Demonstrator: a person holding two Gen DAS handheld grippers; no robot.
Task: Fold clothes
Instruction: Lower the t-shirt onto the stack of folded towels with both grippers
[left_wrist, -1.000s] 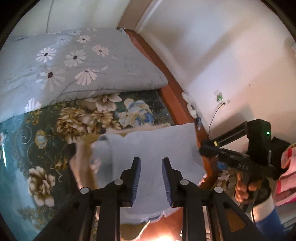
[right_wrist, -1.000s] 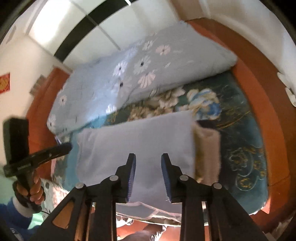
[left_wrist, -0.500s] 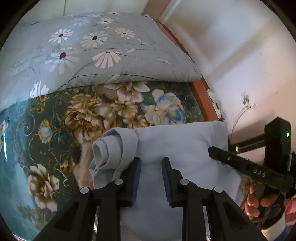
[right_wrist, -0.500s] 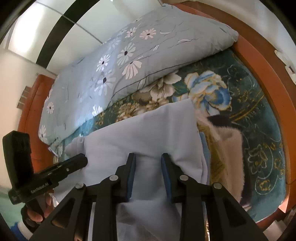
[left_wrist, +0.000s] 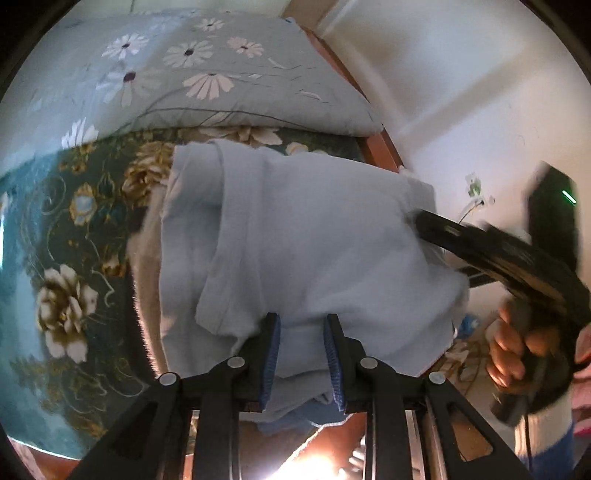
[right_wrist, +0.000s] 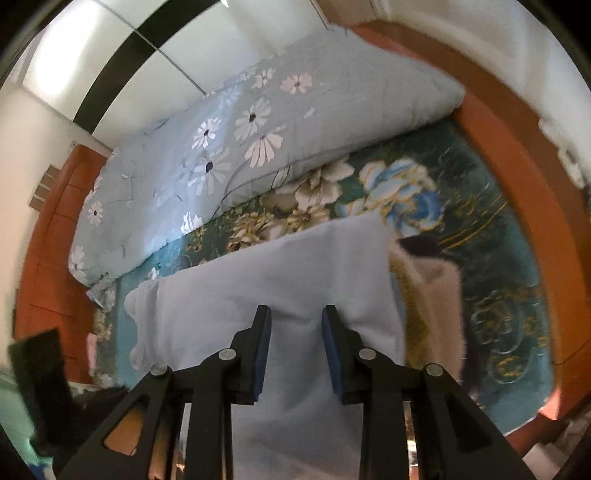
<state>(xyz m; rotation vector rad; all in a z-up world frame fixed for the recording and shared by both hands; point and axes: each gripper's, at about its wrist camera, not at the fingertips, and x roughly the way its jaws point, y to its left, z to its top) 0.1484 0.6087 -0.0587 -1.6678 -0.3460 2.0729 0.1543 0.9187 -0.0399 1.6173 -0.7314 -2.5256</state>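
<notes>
A light blue garment (left_wrist: 303, 240) lies spread over the floral teal bedspread (left_wrist: 55, 236), with a folded sleeve part at its left. My left gripper (left_wrist: 301, 332) has its jaws apart over the garment's near edge, with cloth between the pads. My right gripper (right_wrist: 295, 321) also has its jaws apart with the same blue garment (right_wrist: 280, 280) running between them. The right gripper also shows in the left wrist view (left_wrist: 517, 254), blurred, at the garment's right edge. I cannot tell whether either pinches the cloth.
A grey daisy-print duvet (left_wrist: 177, 74) lies along the far side of the bed. A beige fuzzy garment (right_wrist: 436, 295) lies beside the blue one. The orange wooden bed frame (right_wrist: 517, 155) borders the bed. A wall socket with cables (left_wrist: 476, 195) is on the wall.
The blue garment has been drawn further over the bed and flattened. Its rolled left part is spread out. The right gripper has moved fast and is blurred.
</notes>
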